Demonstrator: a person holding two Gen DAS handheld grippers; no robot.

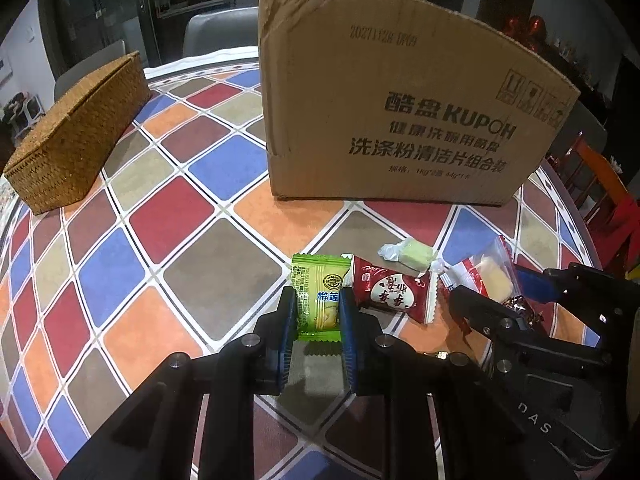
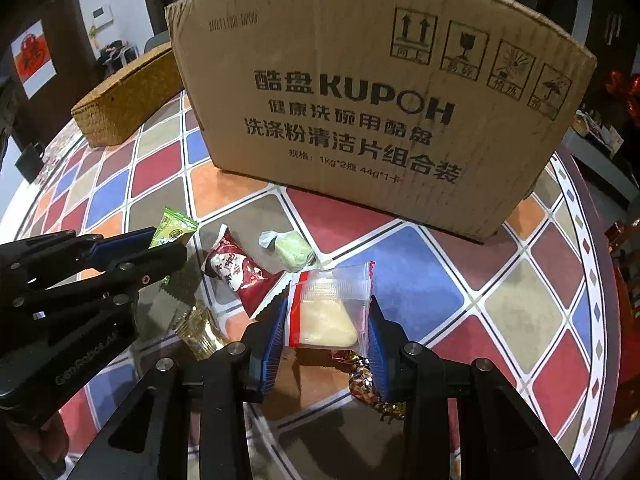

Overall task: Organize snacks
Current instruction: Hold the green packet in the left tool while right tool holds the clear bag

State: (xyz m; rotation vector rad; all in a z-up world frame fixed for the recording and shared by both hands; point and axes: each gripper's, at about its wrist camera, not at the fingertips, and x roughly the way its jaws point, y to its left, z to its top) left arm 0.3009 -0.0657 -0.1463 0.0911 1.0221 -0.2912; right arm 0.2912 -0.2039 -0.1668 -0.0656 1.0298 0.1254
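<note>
Left gripper (image 1: 318, 308) fingers narrowly spaced, pinching green snack packet (image 1: 316, 296). Right gripper (image 2: 328, 328) fingers somewhat wider, clamping clear red-edged pastry packet (image 2: 330, 312) by its sides.

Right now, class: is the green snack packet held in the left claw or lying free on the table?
Held. The left claw has its blue pads pressed against both sides of the green snack packet.

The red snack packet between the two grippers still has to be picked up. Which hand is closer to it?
Left, probably. The left gripper is shut on the green packet, right beside the red packet; the right gripper holds the clear packet slightly farther off. Both must unload first.
</note>
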